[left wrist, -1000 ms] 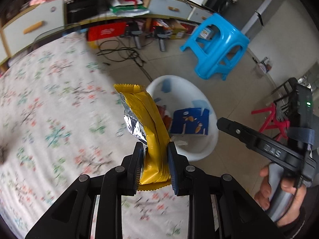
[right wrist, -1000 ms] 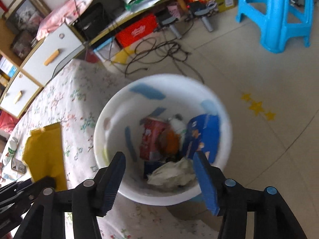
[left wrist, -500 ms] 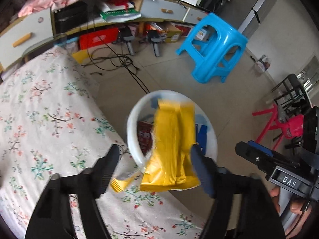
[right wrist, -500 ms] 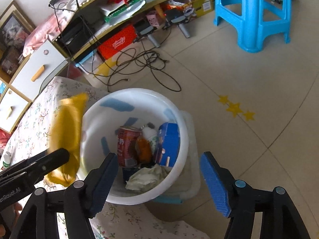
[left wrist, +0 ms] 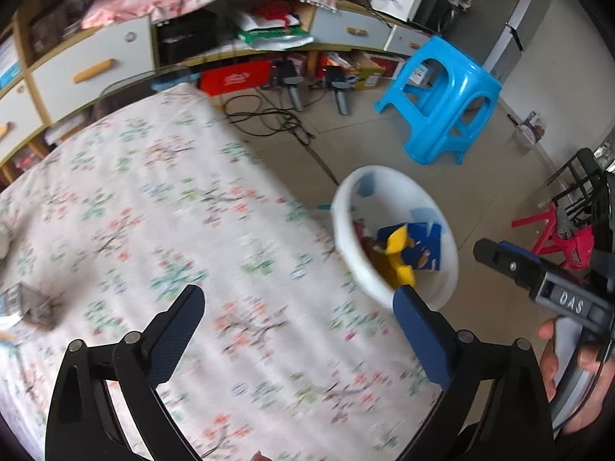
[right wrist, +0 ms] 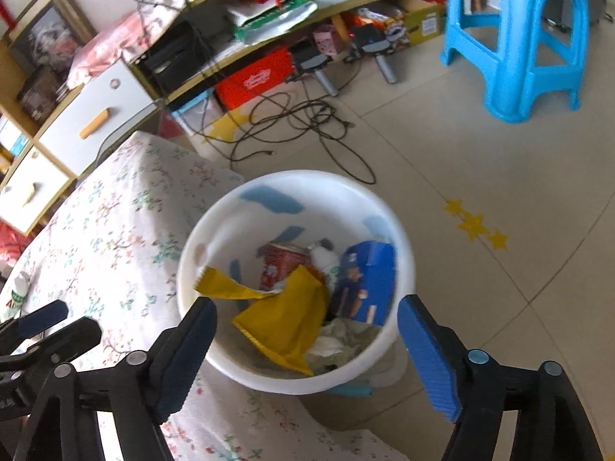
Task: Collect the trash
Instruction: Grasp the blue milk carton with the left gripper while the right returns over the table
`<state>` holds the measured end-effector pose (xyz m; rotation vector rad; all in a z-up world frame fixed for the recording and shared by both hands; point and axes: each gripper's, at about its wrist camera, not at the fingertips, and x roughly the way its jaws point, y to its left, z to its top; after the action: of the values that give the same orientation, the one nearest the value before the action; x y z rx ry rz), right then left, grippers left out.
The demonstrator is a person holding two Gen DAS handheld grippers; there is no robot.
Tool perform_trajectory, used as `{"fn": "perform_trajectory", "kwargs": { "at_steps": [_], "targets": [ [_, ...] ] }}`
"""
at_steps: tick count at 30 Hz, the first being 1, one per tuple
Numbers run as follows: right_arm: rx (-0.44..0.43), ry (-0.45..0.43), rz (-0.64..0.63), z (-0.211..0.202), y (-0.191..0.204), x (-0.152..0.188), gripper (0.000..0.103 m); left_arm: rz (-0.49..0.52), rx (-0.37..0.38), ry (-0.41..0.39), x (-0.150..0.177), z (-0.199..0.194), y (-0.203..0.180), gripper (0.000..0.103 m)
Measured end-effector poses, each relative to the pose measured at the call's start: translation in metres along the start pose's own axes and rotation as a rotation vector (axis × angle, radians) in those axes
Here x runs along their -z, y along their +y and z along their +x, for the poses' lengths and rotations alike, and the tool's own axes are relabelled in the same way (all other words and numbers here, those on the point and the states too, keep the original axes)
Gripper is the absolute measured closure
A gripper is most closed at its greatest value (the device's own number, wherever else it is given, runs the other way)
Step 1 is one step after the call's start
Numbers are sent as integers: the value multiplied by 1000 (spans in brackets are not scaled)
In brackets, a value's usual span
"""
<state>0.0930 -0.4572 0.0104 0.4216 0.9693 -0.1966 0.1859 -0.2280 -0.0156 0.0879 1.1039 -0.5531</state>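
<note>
The yellow snack wrapper [right wrist: 284, 319] lies inside the white trash bin [right wrist: 215, 230], on top of a blue box [right wrist: 369, 280], a red can [right wrist: 282, 265] and crumpled paper. In the left wrist view the wrapper [left wrist: 398, 259] shows in the bin [left wrist: 346, 226] beside the table. My left gripper [left wrist: 298, 307] is open and empty over the floral tablecloth [left wrist: 173, 211]. My right gripper [right wrist: 307, 330] is open and empty above the bin; its body also shows in the left wrist view [left wrist: 538, 280].
A small dark item [left wrist: 36, 305] lies at the table's left edge. A white bottle [right wrist: 17, 292] lies on the cloth. A blue stool [right wrist: 515, 38] stands on the tile floor. Cables [right wrist: 300, 123] and cluttered shelves [right wrist: 269, 19] lie beyond the table.
My left gripper opened and let go of the yellow wrapper, which fell into the bin. The left gripper has since swung back over the table. The right gripper stayed open above the bin.
</note>
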Motion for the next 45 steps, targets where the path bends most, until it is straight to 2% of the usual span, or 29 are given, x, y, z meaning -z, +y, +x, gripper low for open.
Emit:
{"fn": "perform_trajectory", "kwargs": {
  "at_steps": [5,12,17,20,25,30,35,37,39,41,43,44,45],
  "targets": [
    [-15,12,-45,7,26,4,16,-22,-63,-7,22,-18,33,0],
    [-40,32,-121,20,74,12,15,-99,-153,4,49,-39,92,0],
    [-55,48,-160,32,105,18,15,-155,-237,-14,55,-54,139,0],
    [-63,69,-177,43,123,22,15,-119,-258,9,44,-59,162,0],
    [-62,81,-204,53,139,24,15,32,-328,48,25,-52,189,0],
    [-52,92,-208,64,144,22,15,114,-323,110,15,-29,211,0],
    [-41,103,-214,71,144,20,15,45,-224,248,26,-3,232,1],
    [-41,110,-214,74,146,19,15,32,-208,273,34,2,234,4],
    [-49,116,-213,77,149,19,15,12,-212,282,42,2,236,16],
    [-56,120,-217,78,155,18,15,-22,-200,259,51,-4,237,24],
    [-66,122,-224,80,163,18,15,-78,-187,233,60,-14,239,37],
    [-71,123,-226,81,168,19,15,-106,-174,221,64,-20,241,49],
    [-80,125,-229,82,174,19,15,-142,-153,211,69,-26,244,57]
  ]
}}
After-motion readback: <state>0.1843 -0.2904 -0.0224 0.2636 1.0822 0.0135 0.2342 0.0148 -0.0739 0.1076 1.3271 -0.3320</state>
